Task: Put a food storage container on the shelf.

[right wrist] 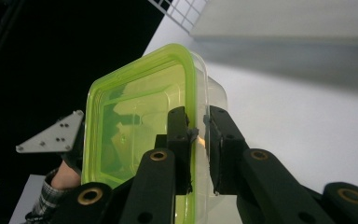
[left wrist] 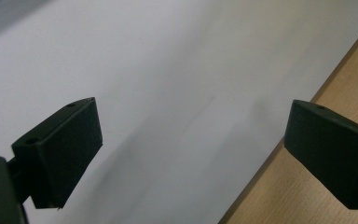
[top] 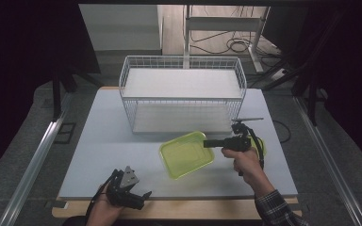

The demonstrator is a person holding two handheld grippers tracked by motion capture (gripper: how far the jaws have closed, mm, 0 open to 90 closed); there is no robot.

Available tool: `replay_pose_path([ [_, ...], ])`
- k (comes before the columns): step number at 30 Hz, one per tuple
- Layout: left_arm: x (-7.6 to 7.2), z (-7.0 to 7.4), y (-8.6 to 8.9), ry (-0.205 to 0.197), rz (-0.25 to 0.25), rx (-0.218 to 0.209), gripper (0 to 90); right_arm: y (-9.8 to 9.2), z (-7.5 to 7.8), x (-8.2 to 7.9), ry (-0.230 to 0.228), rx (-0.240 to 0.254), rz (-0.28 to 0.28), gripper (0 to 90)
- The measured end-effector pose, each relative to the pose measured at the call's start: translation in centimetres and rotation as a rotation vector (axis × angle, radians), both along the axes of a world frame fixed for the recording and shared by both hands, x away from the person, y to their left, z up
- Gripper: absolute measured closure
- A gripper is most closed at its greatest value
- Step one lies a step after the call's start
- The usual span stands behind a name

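A clear plastic container with a yellow-green lid (top: 186,154) hangs tilted just above the white table top, in front of the wire basket. My right gripper (top: 211,143) is shut on its right edge. In the right gripper view the two jaws pinch the container's (right wrist: 140,126) rim and wall between them, and my right gripper (right wrist: 199,135) points along the lid's edge. My left gripper (top: 131,189) rests at the table's front left edge, held by a hand. In the left gripper view my left gripper (left wrist: 191,149) stands wide open with only bare table between its jaws.
A white wire basket (top: 183,94) with two shelves stands at the back middle of the white table top (top: 103,141). A bit of yellow-green plastic (top: 262,147) shows behind the right hand. The wooden table edge (left wrist: 349,70) runs beside the left gripper.
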State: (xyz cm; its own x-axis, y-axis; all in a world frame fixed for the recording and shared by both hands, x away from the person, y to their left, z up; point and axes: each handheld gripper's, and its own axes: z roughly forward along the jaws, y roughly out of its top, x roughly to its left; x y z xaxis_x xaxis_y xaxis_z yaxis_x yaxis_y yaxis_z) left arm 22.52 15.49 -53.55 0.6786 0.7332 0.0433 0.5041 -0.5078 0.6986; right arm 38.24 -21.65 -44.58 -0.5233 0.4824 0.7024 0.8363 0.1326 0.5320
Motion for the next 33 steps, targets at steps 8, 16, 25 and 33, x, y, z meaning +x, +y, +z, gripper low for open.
replay_pose_path([
  [8,0.1,0.1,0.4,0.009,0.010,-0.039,2.6,0.2,2.0,0.6,-0.038,0.023,-0.020,80.1],
  [16,0.2,0.0,0.4,0.010,0.015,-0.031,1.8,0.1,4.0,1.4,-0.062,0.050,-0.048,80.1],
  [25,0.2,0.0,0.4,0.005,0.018,-0.035,1.3,0.3,6.7,2.2,-0.099,0.073,-0.069,80.1],
  [33,0.2,0.0,0.4,0.003,0.018,-0.035,1.2,0.6,8.5,3.4,-0.104,0.098,-0.092,80.1],
])
